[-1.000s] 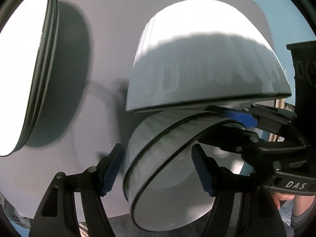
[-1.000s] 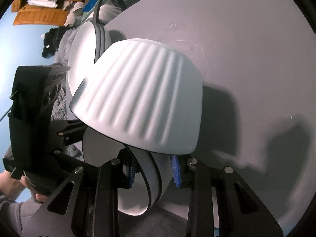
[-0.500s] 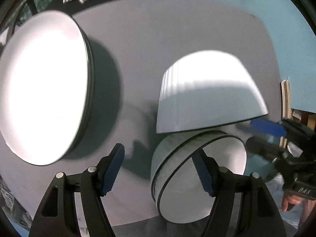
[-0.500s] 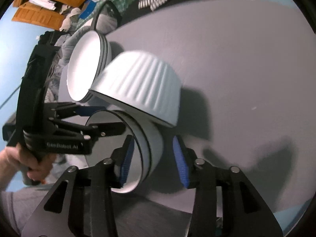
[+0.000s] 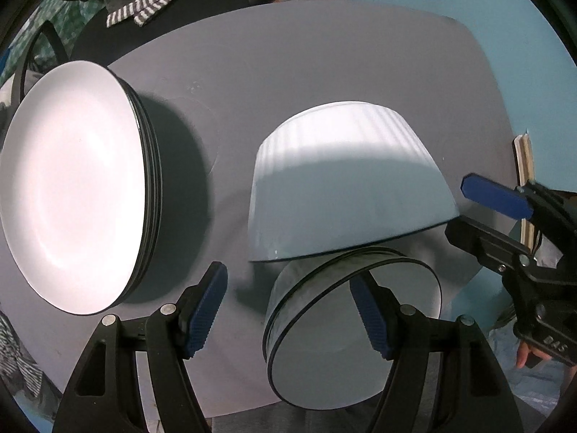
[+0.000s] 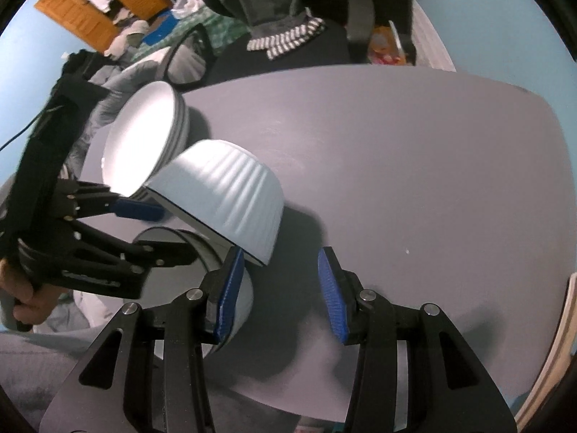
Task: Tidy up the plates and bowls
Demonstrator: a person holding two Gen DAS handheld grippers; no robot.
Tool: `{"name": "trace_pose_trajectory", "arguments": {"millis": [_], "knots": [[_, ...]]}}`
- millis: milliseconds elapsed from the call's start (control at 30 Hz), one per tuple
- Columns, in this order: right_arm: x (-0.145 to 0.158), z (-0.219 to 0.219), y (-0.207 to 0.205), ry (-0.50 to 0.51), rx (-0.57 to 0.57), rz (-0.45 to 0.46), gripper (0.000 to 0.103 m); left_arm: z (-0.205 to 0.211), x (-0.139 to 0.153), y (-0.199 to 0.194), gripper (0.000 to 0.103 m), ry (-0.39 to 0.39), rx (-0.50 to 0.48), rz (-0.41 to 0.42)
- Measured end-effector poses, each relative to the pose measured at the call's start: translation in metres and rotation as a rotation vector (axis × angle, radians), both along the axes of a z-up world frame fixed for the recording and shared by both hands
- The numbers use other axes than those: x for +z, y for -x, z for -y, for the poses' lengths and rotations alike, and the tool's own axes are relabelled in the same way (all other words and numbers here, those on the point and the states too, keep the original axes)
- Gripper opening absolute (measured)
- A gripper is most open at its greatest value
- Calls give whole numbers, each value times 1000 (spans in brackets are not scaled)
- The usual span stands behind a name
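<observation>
A ribbed white bowl (image 5: pixel 346 180) lies upside down and tilted on nested white bowls (image 5: pixel 357 328) near the front edge of the grey table (image 5: pixel 324 65). A stack of white plates (image 5: pixel 72 187) sits to the left. My left gripper (image 5: pixel 288 310) is open and empty, in front of the bowls. My right gripper (image 6: pixel 277 288) is open and empty, just right of the nested bowls (image 6: pixel 241 303); the ribbed bowl (image 6: pixel 230 195) and the plates (image 6: pixel 144 137) lie beyond. Each gripper shows in the other's view: right (image 5: pixel 497 209), left (image 6: pixel 144 227).
A black chair with a striped cloth (image 6: pixel 288 39) stands behind the table. Clothes and a wooden shelf (image 6: pixel 93 3) are at the far left. A wooden strip (image 5: pixel 524 180) runs by the table's right edge. The table's right half (image 6: pixel 414 180) is bare.
Both grippers drew back from the bowls. My right gripper opened and let go of the nested bowls' rim. The ribbed bowl stays tilted on the nested bowls.
</observation>
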State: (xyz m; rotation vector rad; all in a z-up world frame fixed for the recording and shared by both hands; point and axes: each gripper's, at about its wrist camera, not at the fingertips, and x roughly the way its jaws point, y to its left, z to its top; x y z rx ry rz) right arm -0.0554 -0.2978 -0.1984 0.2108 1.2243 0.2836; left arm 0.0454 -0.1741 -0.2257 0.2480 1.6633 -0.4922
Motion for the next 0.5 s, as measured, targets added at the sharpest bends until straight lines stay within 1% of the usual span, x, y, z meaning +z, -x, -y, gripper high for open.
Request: {"name": "trace_pose_trajectory", "arguments": {"millis": [33,67,100,167,200,367,433,500], "knots": [[2,0,1,1,13,12,44,2,0,0,72,-3,-7,0],[3,-2,1,6,31,19,44,-2,-2,17,72,-4,-12,0],[4,-4,0,14,49,20,44,0,-8,27,72,-6,-16,-2],[5,-6,-2,19,70,24,44,5,-12,23,72,-7,-20,-4],[6,-8,-2,22,83,34,44,4,-17,27,72,-7,-23,-4],[1,-19,-9,31,127,45,44,7,-22,31,72,1,-38,-9],[-4,-22,-14,33,137,48,44,12,-18,29,71,-6,-50,-7],[-7,-24,-18,27,141,45,32,12,-21,30,71,-4,-56,-11]]}}
